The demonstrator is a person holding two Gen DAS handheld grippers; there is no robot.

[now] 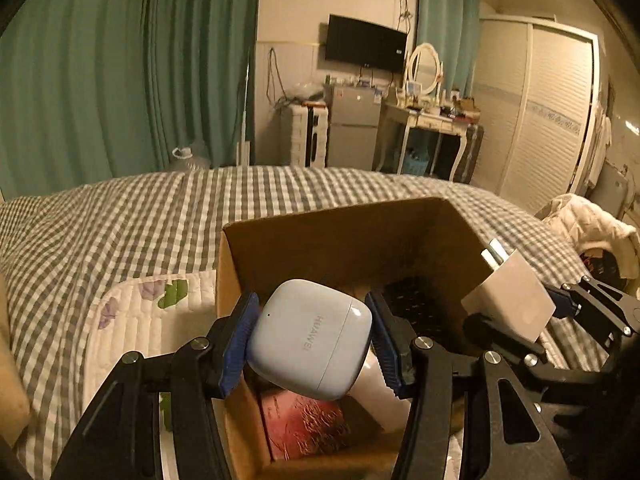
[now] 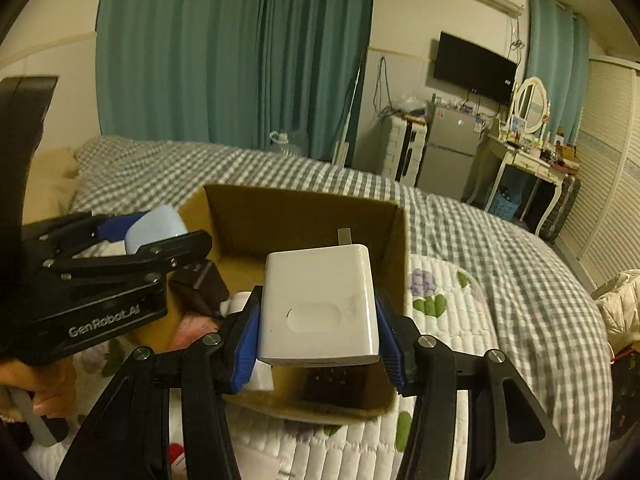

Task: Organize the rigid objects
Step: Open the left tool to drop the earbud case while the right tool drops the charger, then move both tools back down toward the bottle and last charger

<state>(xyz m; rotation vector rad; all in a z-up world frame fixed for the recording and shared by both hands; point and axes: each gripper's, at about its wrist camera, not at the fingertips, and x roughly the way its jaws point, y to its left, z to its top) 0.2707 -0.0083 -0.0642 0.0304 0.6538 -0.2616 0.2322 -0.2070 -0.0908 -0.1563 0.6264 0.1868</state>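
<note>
Left claw (image 1: 310, 338) gripping pale blue earbud case (image 1: 310, 336) between both blue pads, hovering over near left part of open cardboard box (image 1: 336, 236). Right claw (image 2: 318, 334) clamping white charger (image 2: 320, 304), prongs pointing far, above box's near right. Box sitting on quilted floral mat (image 2: 448, 320) atop checked bed (image 1: 120, 216), holding pink packet (image 1: 304, 428) and dark items.
</note>
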